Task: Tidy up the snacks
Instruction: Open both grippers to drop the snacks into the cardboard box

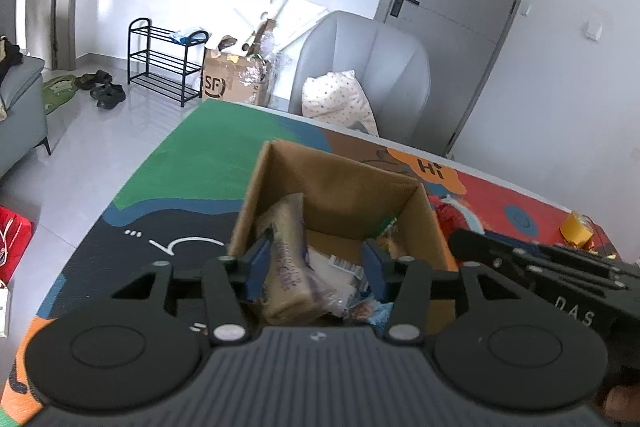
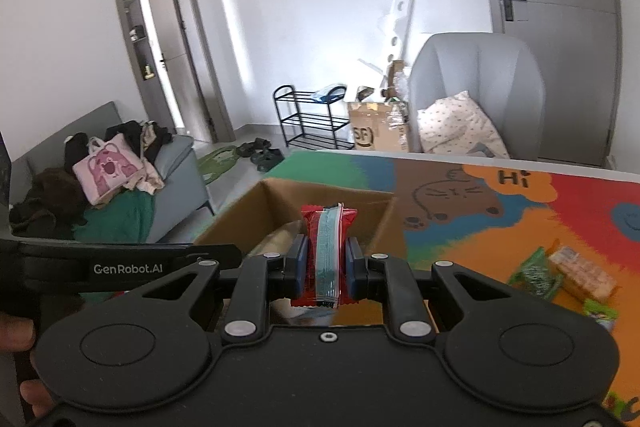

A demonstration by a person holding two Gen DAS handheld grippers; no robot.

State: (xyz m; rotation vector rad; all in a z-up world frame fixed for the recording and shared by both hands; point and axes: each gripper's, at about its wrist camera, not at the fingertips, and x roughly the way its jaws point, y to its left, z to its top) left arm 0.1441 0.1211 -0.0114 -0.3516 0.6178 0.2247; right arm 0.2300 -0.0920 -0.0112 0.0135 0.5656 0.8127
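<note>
My left gripper (image 1: 316, 269) tilts down over the open cardboard box (image 1: 340, 187), blue pads spread apart. A pale beige snack packet (image 1: 286, 267) with purple print lies between them; it leans by the left pad, and I cannot tell whether that pad touches it. The right pad is clear of it. The packet sits inside the box on crinkled clear and white wrappers (image 1: 340, 279).

My right gripper (image 2: 323, 261) also angles down, pads pressed onto a red snack pack (image 2: 326, 223). The pack stands upright and edge-on, glossy film with a pale blue strip down its seam, held over the near part of the box (image 2: 380, 223). In the left wrist view this gripper's black body reaches in from the right, just beside the box wall.

The box is plain brown corrugated board, flaps up, with matte inner walls. It stands on a table mat (image 1: 160, 167) printed in flat green, blue, red and orange, with a cartoon cat and "Hi".

On the mat to the right lie loose snacks: a green foil pack (image 2: 536, 273) and an orange pack (image 2: 584, 277), touching.

Beyond the table: a grey padded armchair (image 2: 476, 87) with a dotted cushion, and a black wire shoe rack (image 2: 308, 119).
</note>
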